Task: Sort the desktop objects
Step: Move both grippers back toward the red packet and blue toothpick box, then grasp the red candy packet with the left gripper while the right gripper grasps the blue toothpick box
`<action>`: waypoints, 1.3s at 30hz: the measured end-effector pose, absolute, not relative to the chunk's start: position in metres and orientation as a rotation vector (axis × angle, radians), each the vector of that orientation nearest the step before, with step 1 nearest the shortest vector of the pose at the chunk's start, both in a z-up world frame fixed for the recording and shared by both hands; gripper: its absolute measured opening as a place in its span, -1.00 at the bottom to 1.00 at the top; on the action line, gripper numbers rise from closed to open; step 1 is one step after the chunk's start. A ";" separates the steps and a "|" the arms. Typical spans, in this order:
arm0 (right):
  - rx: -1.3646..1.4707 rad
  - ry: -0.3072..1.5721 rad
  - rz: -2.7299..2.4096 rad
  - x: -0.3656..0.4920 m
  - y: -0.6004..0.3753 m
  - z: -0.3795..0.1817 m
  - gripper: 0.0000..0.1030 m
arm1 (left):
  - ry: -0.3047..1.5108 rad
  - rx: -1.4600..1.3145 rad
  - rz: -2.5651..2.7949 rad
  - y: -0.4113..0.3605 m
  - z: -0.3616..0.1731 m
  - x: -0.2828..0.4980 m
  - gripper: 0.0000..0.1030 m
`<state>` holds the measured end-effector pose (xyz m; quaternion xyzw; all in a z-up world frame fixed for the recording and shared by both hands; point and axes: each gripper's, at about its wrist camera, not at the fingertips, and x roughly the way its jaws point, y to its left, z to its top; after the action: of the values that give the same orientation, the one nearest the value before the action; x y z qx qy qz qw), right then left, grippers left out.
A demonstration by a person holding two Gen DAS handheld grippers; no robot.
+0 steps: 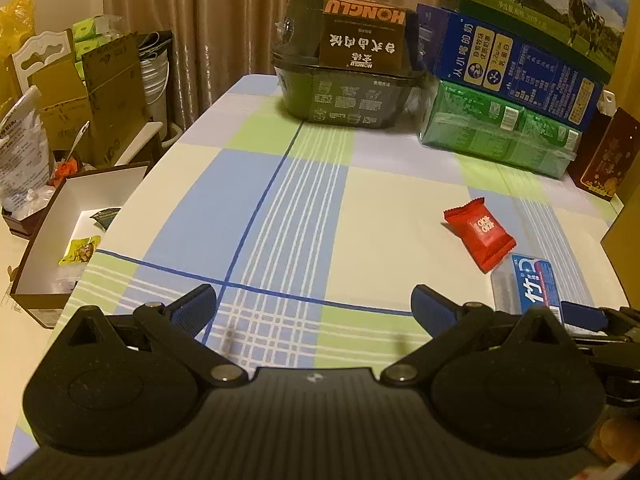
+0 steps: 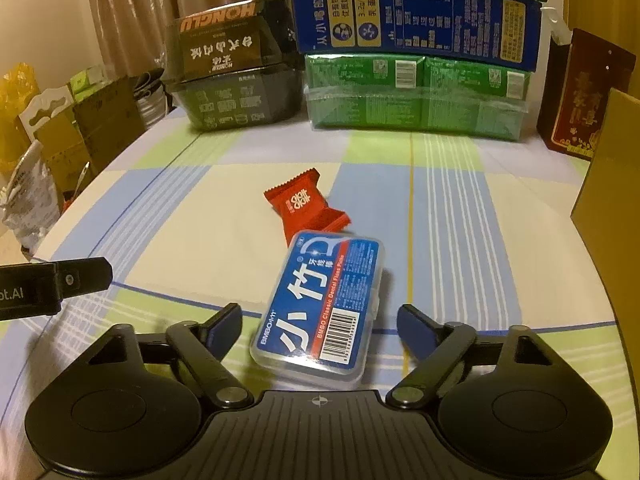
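Room: beige curtains hang behind the worktop, which wears a checked cloth of blue, green and cream; cardboard boxes crowd the floor to the left.
Back row: a dark food tub labelled HONGLU stands beside a green shrink-wrapped pack, with a blue milk carton lying on top of that pack.
Far right: a dark red box stands upright near the stack.
Open box: a white-lined box sits below the worktop's left edge, with a small yellow packet and a dark one inside.
Red candy: a red wrapped candy lies on a cream square in mid-worktop, just behind the floss case and touching or nearly touching it.
Floss case: a clear case with a blue label lies flat, tilted, its near end between the fingers of the right tool.
Right hand-held gripper: jaws spread wide on either side of the case, neither pad touching it.
Left hand-held gripper: jaws wide apart over bare cloth, holding nothing, just left of the case.
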<state>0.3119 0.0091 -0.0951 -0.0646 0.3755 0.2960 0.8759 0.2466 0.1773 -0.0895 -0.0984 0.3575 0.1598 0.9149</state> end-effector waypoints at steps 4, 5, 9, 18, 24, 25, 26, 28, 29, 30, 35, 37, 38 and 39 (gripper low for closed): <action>-0.141 0.786 0.615 0.313 0.009 -0.097 0.44 | 0.738 -0.196 0.324 0.176 -0.090 0.247 0.97; -0.140 0.791 0.616 0.313 0.009 -0.097 0.38 | 0.738 -0.197 0.324 0.176 -0.089 0.247 0.97; -0.135 0.806 0.617 0.315 0.008 -0.098 0.07 | 0.735 -0.193 0.321 0.174 -0.089 0.248 0.97; -0.142 0.764 0.604 0.317 -0.002 -0.087 0.06 | 0.737 -0.200 0.305 0.168 -0.088 0.252 0.97; -0.126 0.748 0.564 0.329 -0.015 -0.084 0.06 | 0.735 -0.197 0.284 0.160 -0.088 0.257 0.97; -0.124 0.745 0.556 0.331 -0.017 -0.084 0.06 | 0.735 -0.197 0.282 0.159 -0.088 0.258 0.97; -0.125 0.741 0.548 0.333 -0.019 -0.084 0.06 | 0.736 -0.198 0.280 0.158 -0.089 0.258 0.97; -0.125 0.736 0.536 0.338 -0.023 -0.083 0.06 | 0.735 -0.200 0.277 0.156 -0.090 0.262 0.97; -0.126 0.733 0.530 0.340 -0.025 -0.083 0.06 | 0.733 -0.199 0.274 0.155 -0.091 0.264 0.97; -0.127 0.731 0.526 0.342 -0.028 -0.084 0.06 | 0.733 -0.198 0.272 0.154 -0.092 0.266 0.97; -0.121 0.727 0.488 0.354 -0.043 -0.087 0.06 | 0.730 -0.219 0.255 0.147 -0.096 0.279 0.97; -0.113 0.727 0.471 0.359 -0.049 -0.088 0.06 | 0.723 -0.218 0.243 0.142 -0.097 0.285 0.97; -0.106 0.728 0.463 0.362 -0.053 -0.088 0.06 | 0.718 -0.217 0.236 0.140 -0.097 0.288 0.97; -0.100 0.729 0.454 0.364 -0.056 -0.088 0.06 | 0.712 -0.216 0.228 0.137 -0.097 0.291 0.97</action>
<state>0.3644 -0.0558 -0.0882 -0.0484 0.3533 0.2199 0.9080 0.2915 0.1372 -0.0971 -0.1055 0.3472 0.1111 0.9252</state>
